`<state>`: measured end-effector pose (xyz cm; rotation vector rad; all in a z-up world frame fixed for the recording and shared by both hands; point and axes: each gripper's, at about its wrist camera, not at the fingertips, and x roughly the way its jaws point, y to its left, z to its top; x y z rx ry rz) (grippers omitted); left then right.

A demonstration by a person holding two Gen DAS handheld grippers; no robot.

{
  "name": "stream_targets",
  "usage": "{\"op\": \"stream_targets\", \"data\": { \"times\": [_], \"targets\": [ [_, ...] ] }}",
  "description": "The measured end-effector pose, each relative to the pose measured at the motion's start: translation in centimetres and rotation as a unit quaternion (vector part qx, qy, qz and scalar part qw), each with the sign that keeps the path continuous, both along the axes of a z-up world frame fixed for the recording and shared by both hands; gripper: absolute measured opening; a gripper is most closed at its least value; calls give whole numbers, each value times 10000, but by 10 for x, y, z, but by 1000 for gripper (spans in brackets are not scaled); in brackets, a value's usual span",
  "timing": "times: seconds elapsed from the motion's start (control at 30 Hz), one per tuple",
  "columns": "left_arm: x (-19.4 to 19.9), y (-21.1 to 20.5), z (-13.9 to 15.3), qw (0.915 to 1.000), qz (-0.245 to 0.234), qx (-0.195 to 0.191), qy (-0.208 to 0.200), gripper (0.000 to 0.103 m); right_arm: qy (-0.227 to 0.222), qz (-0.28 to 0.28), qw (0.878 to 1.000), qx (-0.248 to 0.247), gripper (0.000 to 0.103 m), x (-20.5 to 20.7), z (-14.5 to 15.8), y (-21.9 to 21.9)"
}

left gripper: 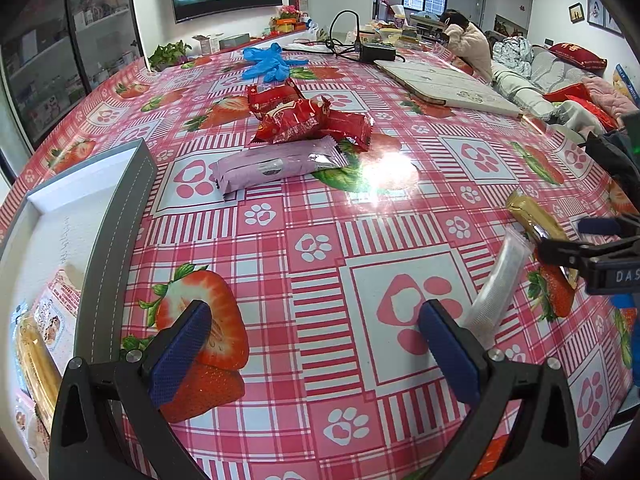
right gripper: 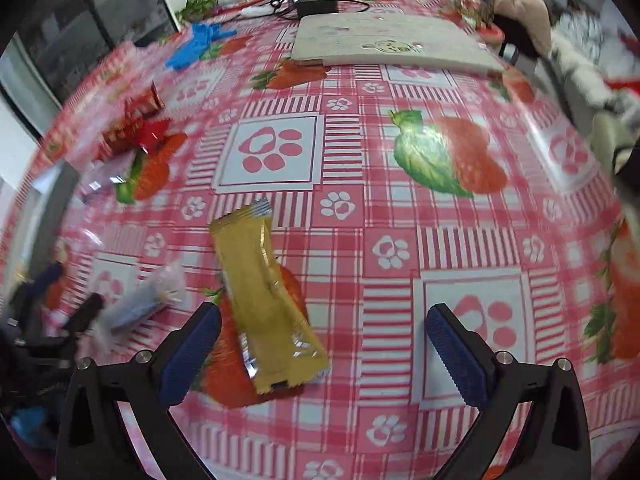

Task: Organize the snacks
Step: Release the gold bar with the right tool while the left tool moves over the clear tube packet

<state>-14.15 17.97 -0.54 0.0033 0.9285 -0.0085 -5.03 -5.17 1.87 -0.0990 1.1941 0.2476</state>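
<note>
Gold-foil snack stick (right gripper: 267,300) lies flat on the strawberry-print tablecloth (right gripper: 400,216), directly ahead of the right gripper (right gripper: 324,354), whose jaws are spread and empty. Its long axis runs roughly fore-and-aft, tilted a little, its near end between the fingers but closer to the left one. A clear sachet (left gripper: 500,280) sits just beside it. The left gripper (left gripper: 316,352), also spread and empty, is farther off, next to the grey-rimmed tray (left gripper: 116,240).
</note>
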Motion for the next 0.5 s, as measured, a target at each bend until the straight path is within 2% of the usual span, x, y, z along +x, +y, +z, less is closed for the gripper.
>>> {"op": "stream_targets", "data": {
  "times": [0.03,0.17,0.23,0.3,0.4,0.43,0.5],
  "targets": [
    [-1,-1,0,10000,38,12,2,103,-150,138,9994,-274,103,0,-3,6],
    [-7,8,6,9997,210,-12,105,103,-786,391,9961,-7,103,-7,-5,4],
    [-15,12,18,9994,180,-271,-71,103,-874,440,9952,70,103,-11,-5,1],
    [-17,3,30,9994,-26,-310,-175,103,-885,436,9951,56,103,-12,-5,2],
    [-11,-32,38,9976,-597,271,-236,103,-906,427,9950,68,103,-14,-4,0],
    [-5,-49,35,9944,-883,571,-134,103,-911,423,9949,69,103,-13,-4,1],
    [3,-68,26,9896,-1124,900,-19,103,-911,426,9949,77,103,-12,-5,0]
  ]
}}
